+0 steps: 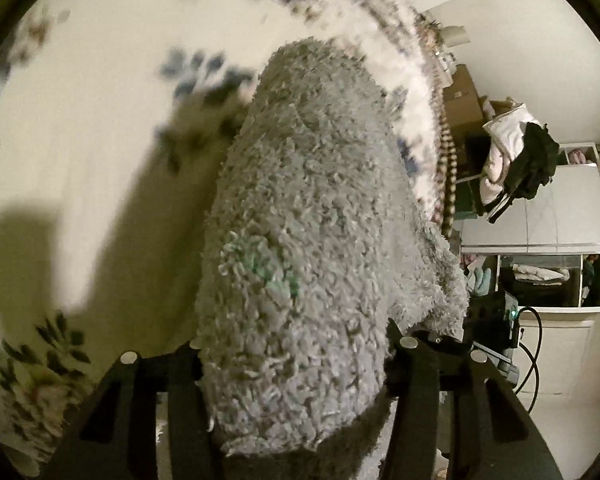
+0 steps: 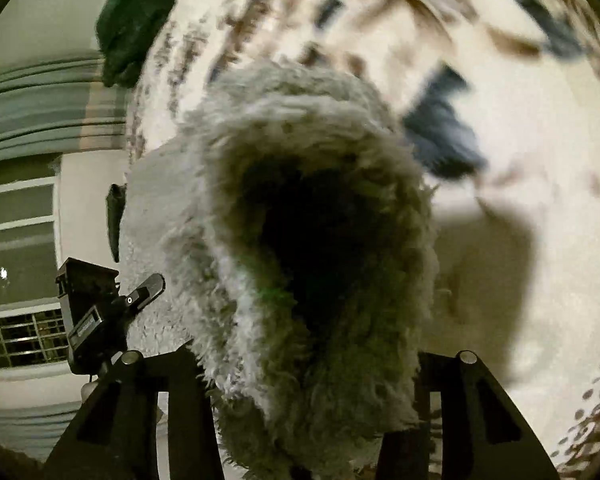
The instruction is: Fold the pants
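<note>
Both grippers, left (image 1: 296, 396) and right (image 2: 312, 404), clamp the pants (image 1: 308, 216); fleece runs toward twelve o'clock over the bed (image 1: 100, 80).

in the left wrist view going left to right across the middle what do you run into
White floral bedspread with a dark shadow on it → fuzzy grey pants held in the left claw → the bedspread's patterned edge → pile of white and black clothes → white cabinet.
</note>
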{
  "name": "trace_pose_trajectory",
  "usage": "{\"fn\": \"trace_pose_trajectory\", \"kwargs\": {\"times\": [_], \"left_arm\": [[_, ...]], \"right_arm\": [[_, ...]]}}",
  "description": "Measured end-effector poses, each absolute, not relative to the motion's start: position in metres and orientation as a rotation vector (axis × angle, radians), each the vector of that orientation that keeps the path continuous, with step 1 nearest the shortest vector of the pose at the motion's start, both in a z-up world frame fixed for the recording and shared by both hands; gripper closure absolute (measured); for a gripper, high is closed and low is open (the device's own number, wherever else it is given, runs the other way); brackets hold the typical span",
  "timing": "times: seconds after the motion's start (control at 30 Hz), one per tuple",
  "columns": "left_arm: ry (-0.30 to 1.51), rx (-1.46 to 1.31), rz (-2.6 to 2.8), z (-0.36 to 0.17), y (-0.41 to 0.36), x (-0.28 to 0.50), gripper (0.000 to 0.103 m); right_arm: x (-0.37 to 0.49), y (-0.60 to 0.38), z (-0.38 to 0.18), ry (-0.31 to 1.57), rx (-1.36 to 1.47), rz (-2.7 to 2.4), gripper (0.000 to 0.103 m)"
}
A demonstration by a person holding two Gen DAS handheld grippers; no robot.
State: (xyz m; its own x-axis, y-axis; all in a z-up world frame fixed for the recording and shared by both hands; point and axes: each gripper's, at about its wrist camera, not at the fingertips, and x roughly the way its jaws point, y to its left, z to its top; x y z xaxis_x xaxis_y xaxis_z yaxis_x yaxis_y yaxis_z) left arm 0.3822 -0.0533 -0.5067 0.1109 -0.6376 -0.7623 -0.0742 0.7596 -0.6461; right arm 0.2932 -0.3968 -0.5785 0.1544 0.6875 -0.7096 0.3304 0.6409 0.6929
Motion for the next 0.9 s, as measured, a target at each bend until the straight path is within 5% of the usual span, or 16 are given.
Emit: {"fn": "trace_pose_trajectory", "kwargs": {"times": [0.37,0.8,0.9], "left_arm": [[1.25,-0.589,-0.501,-0.469,-0.079,0.55,0.056],[1.361,-0.555,-0.394,-0.559,-0.027,0.687,0.053],[1.377,-0.57,-0.367,-0.563,-0.021,0.682,0.044]], "right_arm": [[0.427,-0.417,-0.489,1.281,0.854,0.355,0.056],[0.66,-0.383,-0.573,1.331,0.787,0.314,0.055],[0.68,-0.383,-0.592,1.402,0.773,0.281,0.044]]}}
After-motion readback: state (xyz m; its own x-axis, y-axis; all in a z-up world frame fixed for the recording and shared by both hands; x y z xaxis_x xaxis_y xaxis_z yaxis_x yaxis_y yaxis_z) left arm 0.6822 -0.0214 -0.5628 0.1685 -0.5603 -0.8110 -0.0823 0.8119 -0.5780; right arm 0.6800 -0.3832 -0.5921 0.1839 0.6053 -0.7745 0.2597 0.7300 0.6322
